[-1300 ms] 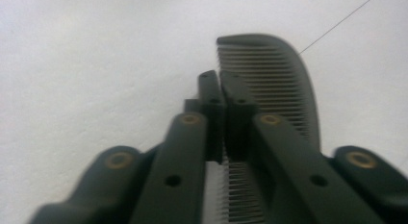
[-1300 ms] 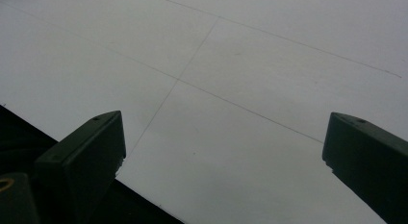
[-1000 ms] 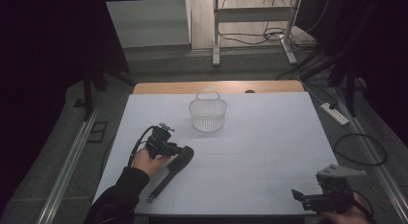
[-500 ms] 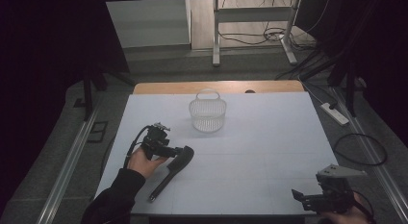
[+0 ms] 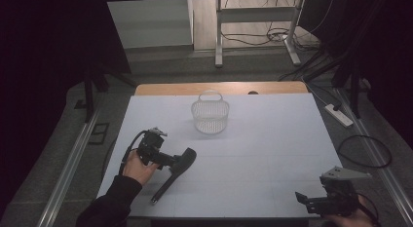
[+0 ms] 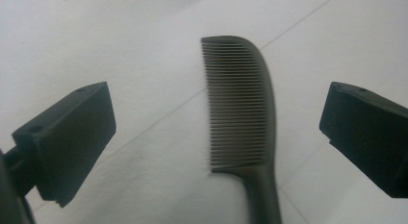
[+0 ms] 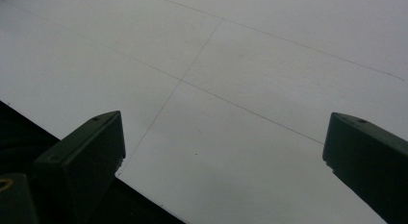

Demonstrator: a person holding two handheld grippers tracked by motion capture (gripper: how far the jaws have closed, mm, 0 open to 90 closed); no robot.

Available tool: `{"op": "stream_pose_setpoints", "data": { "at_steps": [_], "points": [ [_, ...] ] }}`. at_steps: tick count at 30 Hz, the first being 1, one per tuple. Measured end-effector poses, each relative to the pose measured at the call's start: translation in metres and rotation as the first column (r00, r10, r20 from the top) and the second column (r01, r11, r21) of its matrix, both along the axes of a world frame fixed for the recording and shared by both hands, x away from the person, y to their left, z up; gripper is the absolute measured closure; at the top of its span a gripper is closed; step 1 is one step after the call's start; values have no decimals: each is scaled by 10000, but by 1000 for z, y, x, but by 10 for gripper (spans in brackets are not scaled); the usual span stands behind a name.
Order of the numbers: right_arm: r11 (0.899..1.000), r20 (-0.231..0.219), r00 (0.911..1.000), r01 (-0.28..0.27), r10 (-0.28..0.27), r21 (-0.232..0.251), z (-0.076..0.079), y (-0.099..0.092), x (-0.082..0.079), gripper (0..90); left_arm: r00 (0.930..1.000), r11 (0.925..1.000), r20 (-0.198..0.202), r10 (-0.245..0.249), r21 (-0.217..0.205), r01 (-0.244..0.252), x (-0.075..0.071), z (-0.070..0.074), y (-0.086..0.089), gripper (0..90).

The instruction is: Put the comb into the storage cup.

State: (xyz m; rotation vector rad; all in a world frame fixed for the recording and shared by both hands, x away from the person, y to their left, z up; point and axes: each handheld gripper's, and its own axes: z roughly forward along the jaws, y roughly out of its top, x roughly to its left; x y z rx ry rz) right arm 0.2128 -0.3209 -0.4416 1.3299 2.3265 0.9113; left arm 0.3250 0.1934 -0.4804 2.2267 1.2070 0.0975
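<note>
- Your left gripper [image 5: 171, 161] has just been opening its jaws, and they now stand wide apart with the dark plastic comb with fine teeth and a long thin handle [image 6: 240, 108] lying between them, touched by neither pad.
- The comb rests flat on the white table [image 5: 263, 154]. In the left gripper view its toothed head reaches away ahead of the jaws and its handle runs back toward the gripper, a little nearer the right-hand jaw than the left-hand one.
- By my reading the comb has been set down here and let go, so the step in hand is to clear away from it cleanly. Lift the gripper straight up off the table before you move it sideways, so no pad catches the handle and drags or spins the comb.
- Keep the jaws as wide as they are until they are clear of the handle.
- The white wire-mesh basket with a loop handle [image 5: 210, 117] stands well ahead of the left gripper, farther up the table, well apart from the comb.
- Your right gripper [image 5: 304, 200] is released too: its jaws stand wide in the right gripper view, over bare table near the table's near edge, holding and touching nothing. It can wait there.
</note>
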Motion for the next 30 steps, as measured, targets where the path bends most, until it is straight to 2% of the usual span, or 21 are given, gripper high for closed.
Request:
{"op": "stream_pose_setpoints", "data": {
  "at_steps": [12,15,20,30],
  "points": [
    [10000,4,10000,-20,20,15,0,0,0,14,9991,9997,430,-2,-243,13,-19,4,11,0],
    [10000,11,10000,-25,25,17,0,0,0,14,9987,9993,496,-99,-366,117,-24,4,13,0],
    [10000,13,10000,-24,24,21,0,0,0,14,9962,9976,870,26,-687,34,-35,8,17,0],
    [10000,5,10000,-26,26,25,0,0,0,13,9934,9988,1146,-42,-486,99,-61,11,22,0]
  ]
}}
